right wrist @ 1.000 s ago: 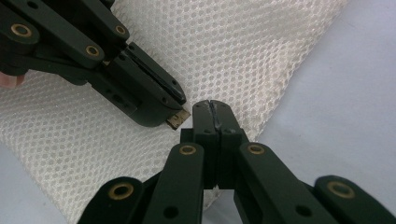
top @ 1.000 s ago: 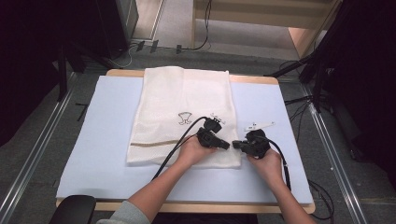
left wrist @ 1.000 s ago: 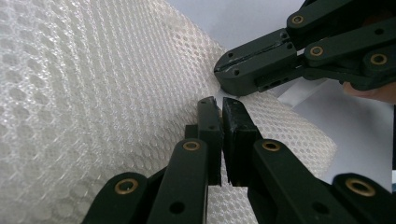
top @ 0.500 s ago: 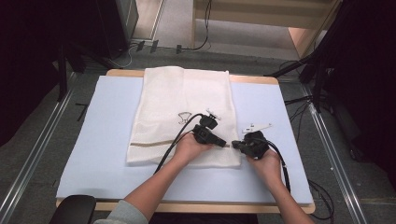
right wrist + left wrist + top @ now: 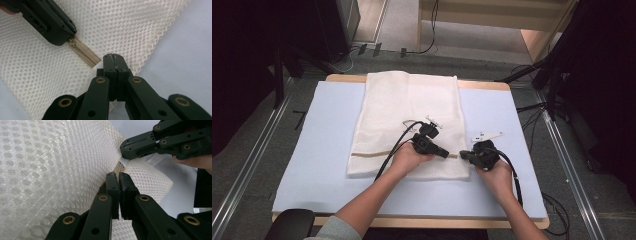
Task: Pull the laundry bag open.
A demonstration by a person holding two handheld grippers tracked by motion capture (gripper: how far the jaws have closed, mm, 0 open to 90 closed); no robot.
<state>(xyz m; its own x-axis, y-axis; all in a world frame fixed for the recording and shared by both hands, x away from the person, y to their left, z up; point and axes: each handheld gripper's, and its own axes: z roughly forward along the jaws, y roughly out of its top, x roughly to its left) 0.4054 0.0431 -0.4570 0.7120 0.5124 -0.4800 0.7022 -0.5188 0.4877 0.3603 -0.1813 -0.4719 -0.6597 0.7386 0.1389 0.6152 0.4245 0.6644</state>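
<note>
At the near edge of the table, I hold a gripper in each hand over the near end of a white mesh laundry bag (image 5: 409, 115), which lies flat on the pale blue mat (image 5: 322, 130) with its length running away from me.

My right gripper (image 5: 466, 155) sits at the bag's near right corner, jaws pressed together on the small white tab of fabric at the end of the tan zipper (image 5: 83, 53). In my judgement I grip there to anchor the bag, so that the mesh does not bunch when the zipper is worked.

My left gripper (image 5: 446, 154) reaches in from the left along the zipper line, its tip just beside the right one. In the right gripper view its jaws are closed over the zipper where the teeth run under them; whether the slider is between them I cannot tell, since the jaw hides that spot. In the left gripper view, my own jaws stand nearly shut, with the mesh rising in a soft fold to their left.

Farther off, the rest of the bag stretches smooth to the table's far edge (image 5: 484, 84). Beyond it are grey floor and trailing cables (image 5: 432, 47).
</note>
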